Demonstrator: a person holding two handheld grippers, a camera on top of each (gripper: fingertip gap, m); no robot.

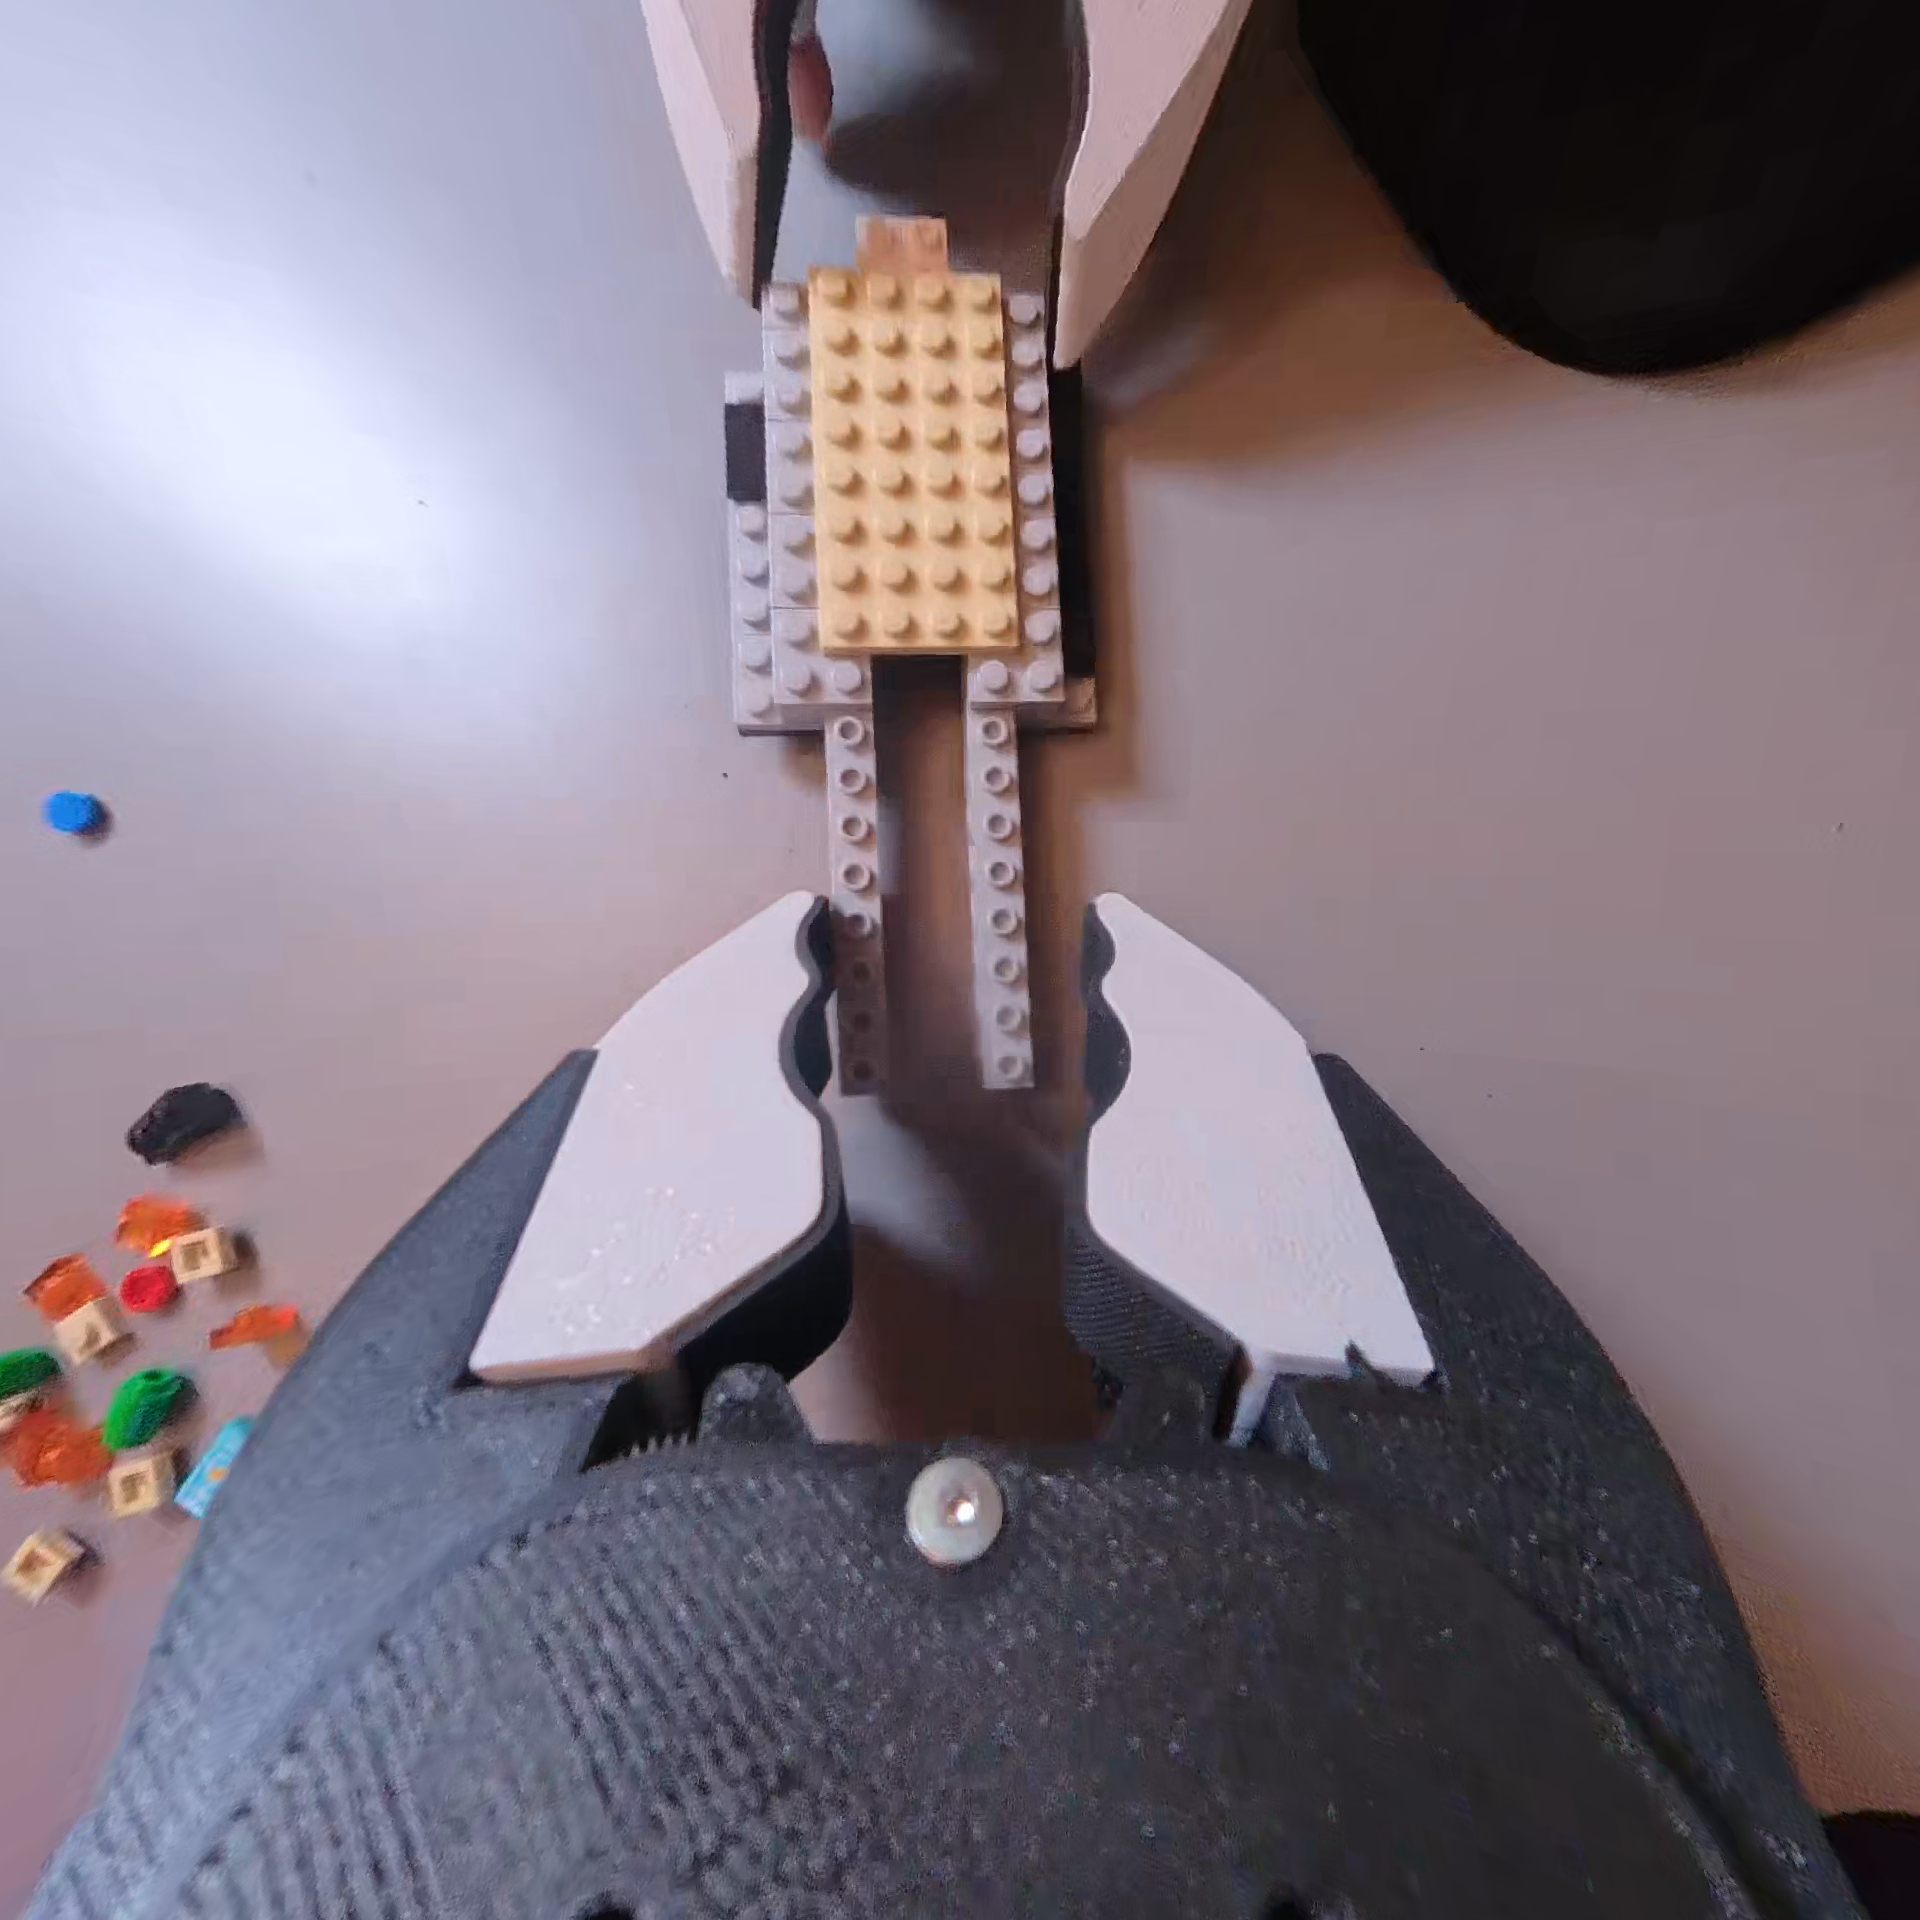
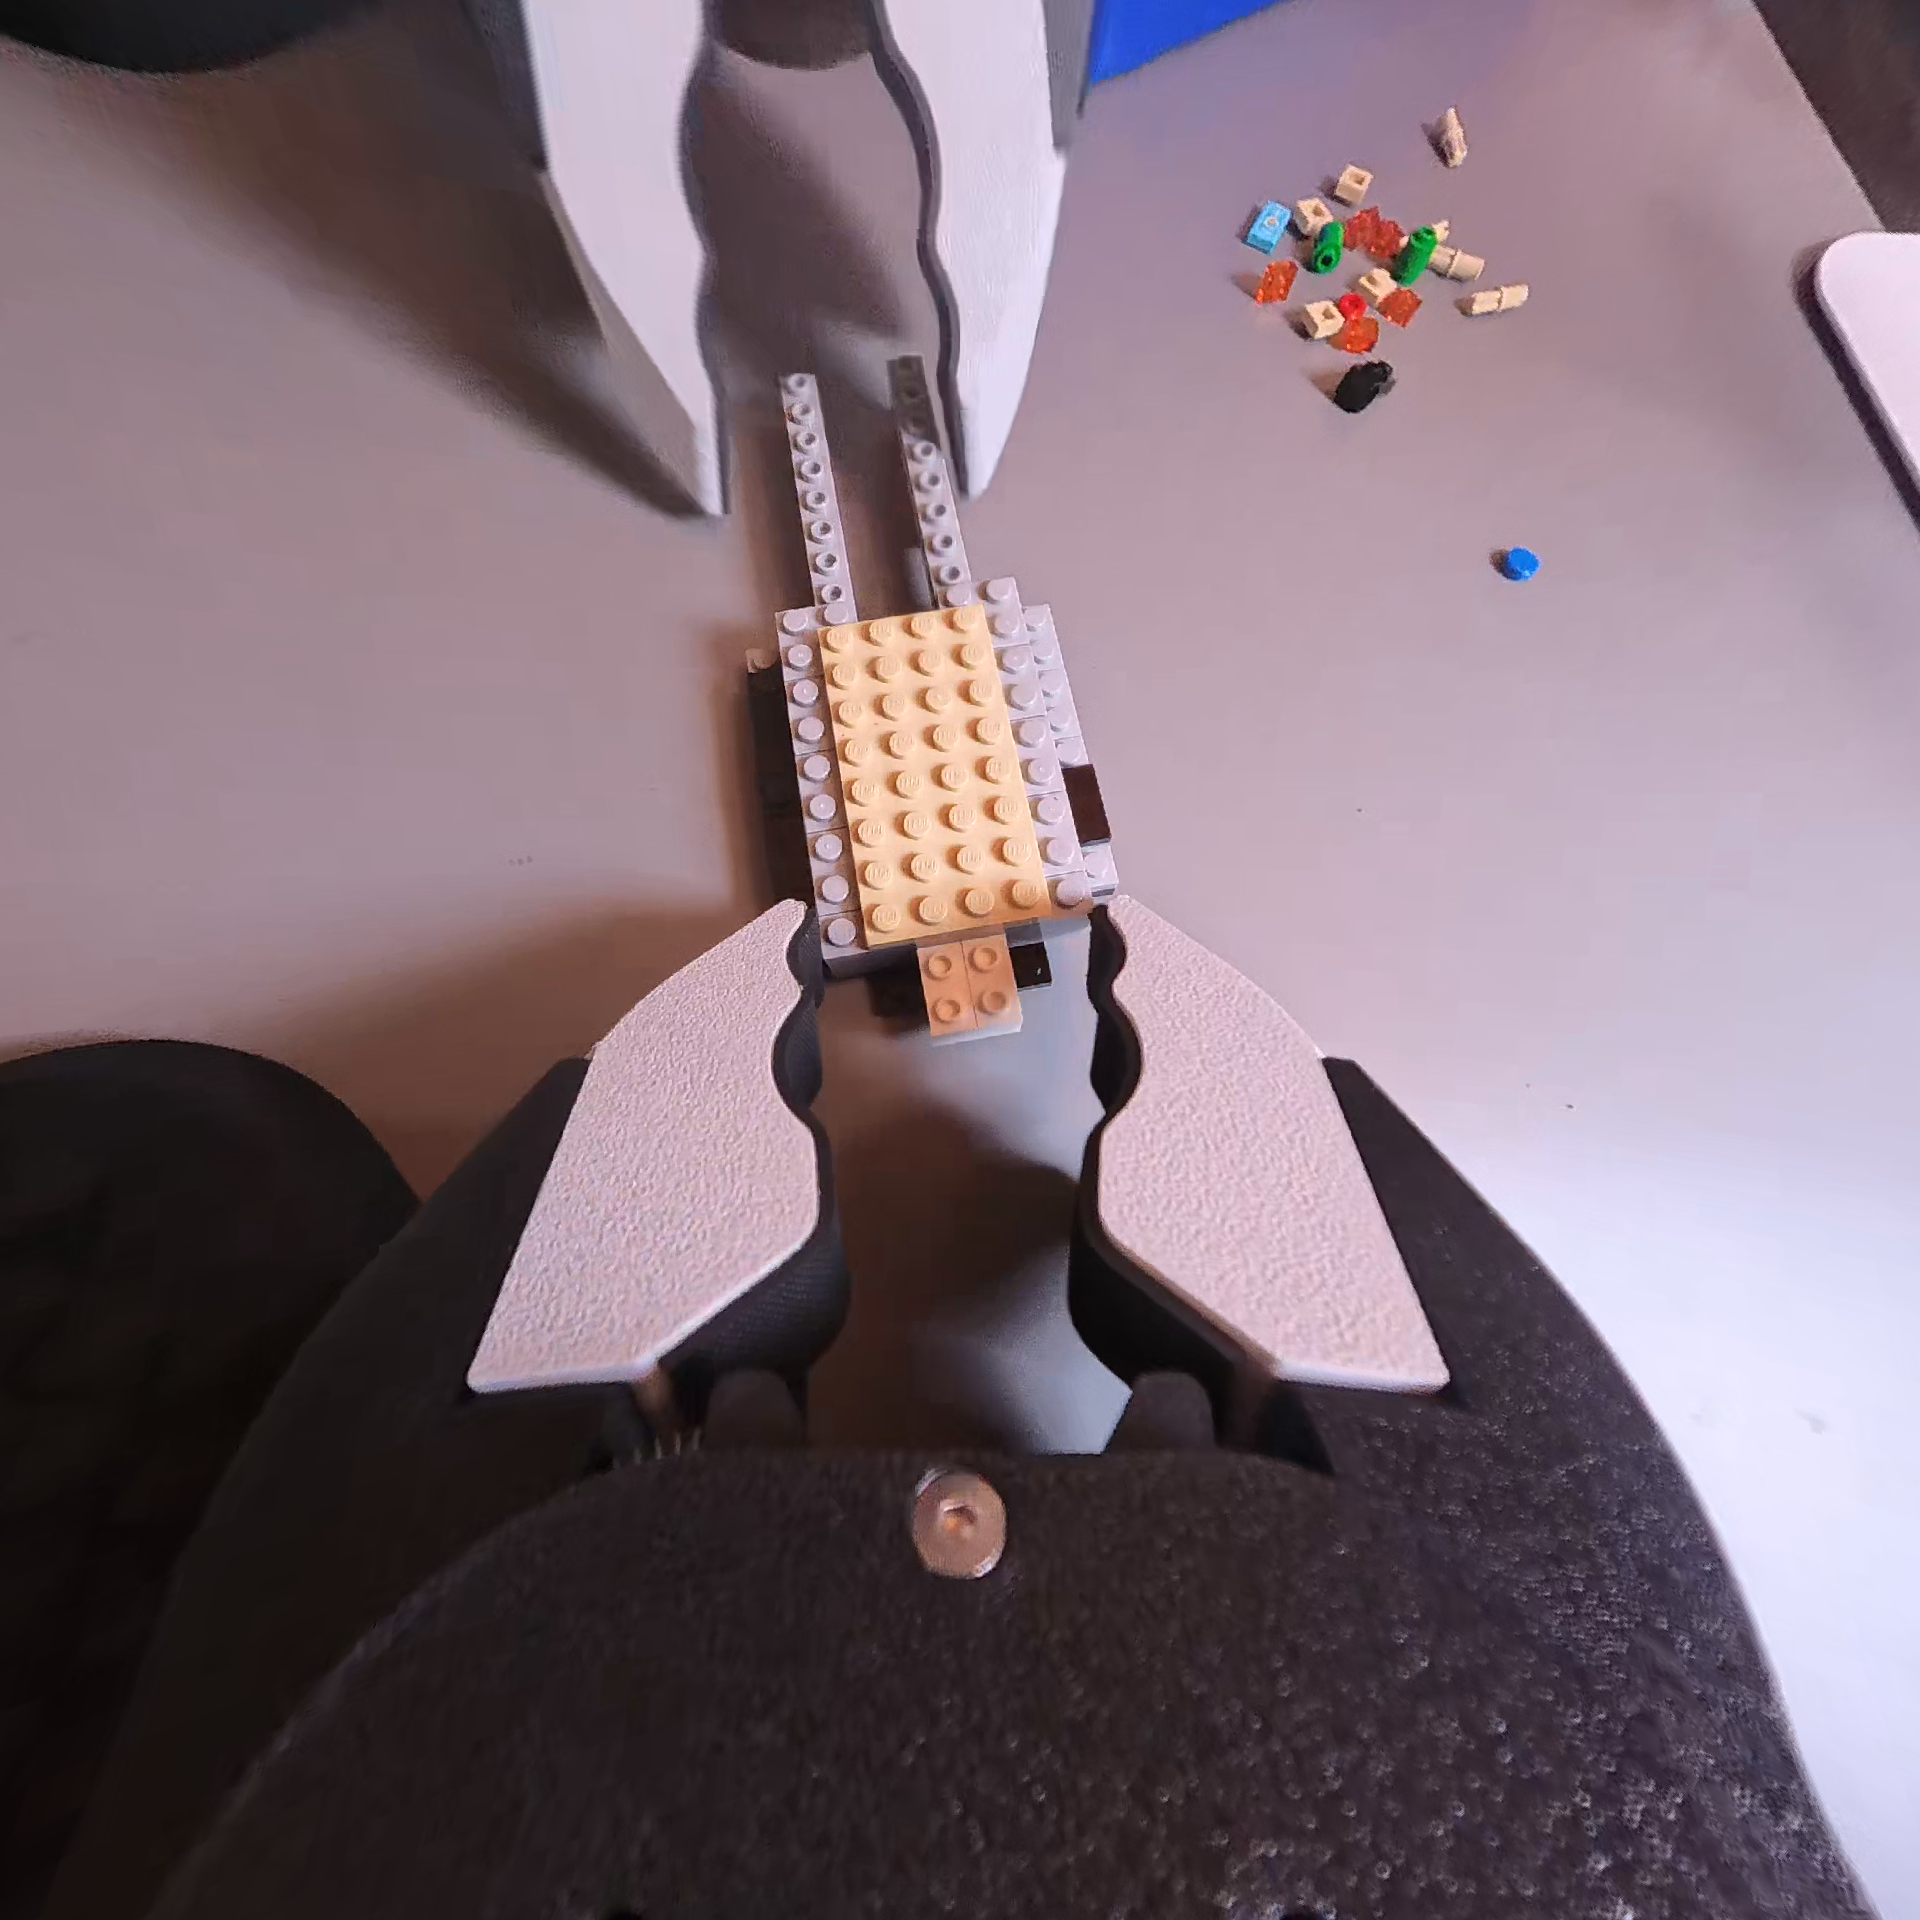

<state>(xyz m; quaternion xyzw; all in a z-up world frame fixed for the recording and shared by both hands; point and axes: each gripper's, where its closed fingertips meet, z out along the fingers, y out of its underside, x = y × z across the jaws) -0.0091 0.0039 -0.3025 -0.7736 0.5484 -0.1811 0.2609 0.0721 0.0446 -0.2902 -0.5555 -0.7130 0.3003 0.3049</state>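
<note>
1. We see the left gripper (image 1: 958, 997) with jaws at a middling spread, straddling the free ends of two grey studded beams (image 1: 930, 904). Its left pad (image 1: 816, 997) lies against the outer side of one beam; a strip of table shows between the other pad and the second beam, so nothing is clamped.
2. The right gripper (image 2: 951, 971) faces it from the opposite end of the same brick model (image 2: 925, 769), jaws at a similar spread. Its fingertips flank the model's near end, where a small tan plate (image 2: 968, 987) juts out between them. One pad sits at the grey corner; whether it presses, we cannot tell. The other stands just clear.
3. The model, a tan studded plate (image 1: 914, 457) on grey and dark bricks, lies flat on the grey table (image 1: 1455, 727), lengthwise between the two grippers.
4. Well apart, toward one table edge, lie loose small pieces (image 2: 1371, 270): orange, green, tan, red, black. A single blue round piece (image 2: 1517, 563) lies apart from them.
</note>
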